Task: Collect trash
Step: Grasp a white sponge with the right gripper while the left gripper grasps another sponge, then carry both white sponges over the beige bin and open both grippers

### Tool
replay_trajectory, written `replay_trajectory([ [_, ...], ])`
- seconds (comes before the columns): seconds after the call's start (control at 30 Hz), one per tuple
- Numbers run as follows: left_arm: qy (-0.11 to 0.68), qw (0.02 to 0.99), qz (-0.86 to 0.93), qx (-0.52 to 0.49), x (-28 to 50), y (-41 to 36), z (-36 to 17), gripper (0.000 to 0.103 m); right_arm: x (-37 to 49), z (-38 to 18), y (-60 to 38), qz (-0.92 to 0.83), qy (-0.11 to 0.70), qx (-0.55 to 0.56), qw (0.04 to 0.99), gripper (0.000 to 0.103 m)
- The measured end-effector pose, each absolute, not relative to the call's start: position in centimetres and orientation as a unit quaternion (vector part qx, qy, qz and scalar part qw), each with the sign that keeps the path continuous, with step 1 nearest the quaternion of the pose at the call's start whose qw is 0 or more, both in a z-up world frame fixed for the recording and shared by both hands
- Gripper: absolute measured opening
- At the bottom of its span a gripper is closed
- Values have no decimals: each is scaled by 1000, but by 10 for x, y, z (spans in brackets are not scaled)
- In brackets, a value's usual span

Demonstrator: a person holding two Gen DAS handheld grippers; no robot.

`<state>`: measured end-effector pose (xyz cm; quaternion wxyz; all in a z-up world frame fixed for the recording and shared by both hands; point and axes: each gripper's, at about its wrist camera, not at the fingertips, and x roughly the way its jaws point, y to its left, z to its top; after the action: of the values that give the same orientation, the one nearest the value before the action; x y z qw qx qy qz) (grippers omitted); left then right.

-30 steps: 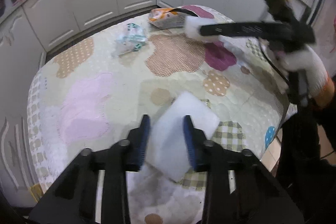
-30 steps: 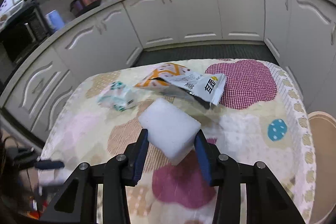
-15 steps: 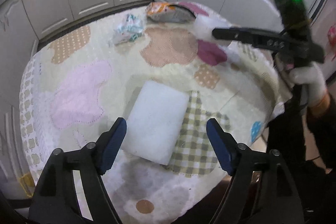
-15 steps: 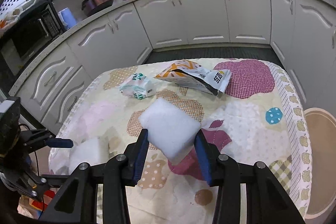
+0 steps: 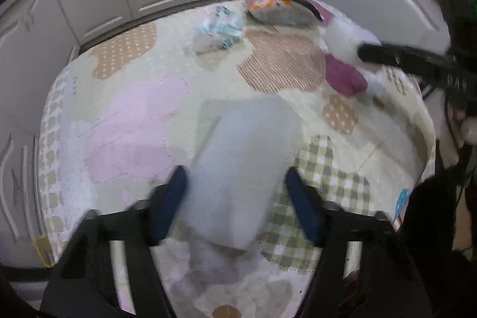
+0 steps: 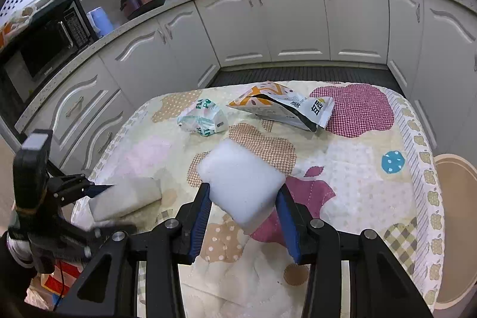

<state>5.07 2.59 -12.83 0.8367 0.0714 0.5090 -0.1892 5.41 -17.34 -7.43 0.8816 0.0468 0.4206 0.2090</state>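
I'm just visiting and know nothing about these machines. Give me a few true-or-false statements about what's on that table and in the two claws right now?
1. The right gripper holds a white foam block off the table. True.
2. The left gripper is empty and far from any foam. False: a second foam block lies on the tablecloth between its closing jaws, though a firm grip is not clear.
3. An opened orange-and-white snack bag lies at the far end of the table. True.
4. The crumpled green-and-white wrapper is inside the snack bag. False: it lies beside it, apart, on the cloth.
5. The tablecloth is plain white. False: it has coloured patchwork shapes.
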Motion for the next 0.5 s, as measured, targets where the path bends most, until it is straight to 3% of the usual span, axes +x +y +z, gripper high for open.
replay_trajectory([
  [0.1, 509, 837, -199, 37, 53, 33, -119, 40, 51, -70, -178, 211, 415, 50, 884, 42],
  [0.5, 468, 846, -254, 17, 48, -35, -82, 38, 27, -53, -225, 178, 396, 46, 900, 42],
])
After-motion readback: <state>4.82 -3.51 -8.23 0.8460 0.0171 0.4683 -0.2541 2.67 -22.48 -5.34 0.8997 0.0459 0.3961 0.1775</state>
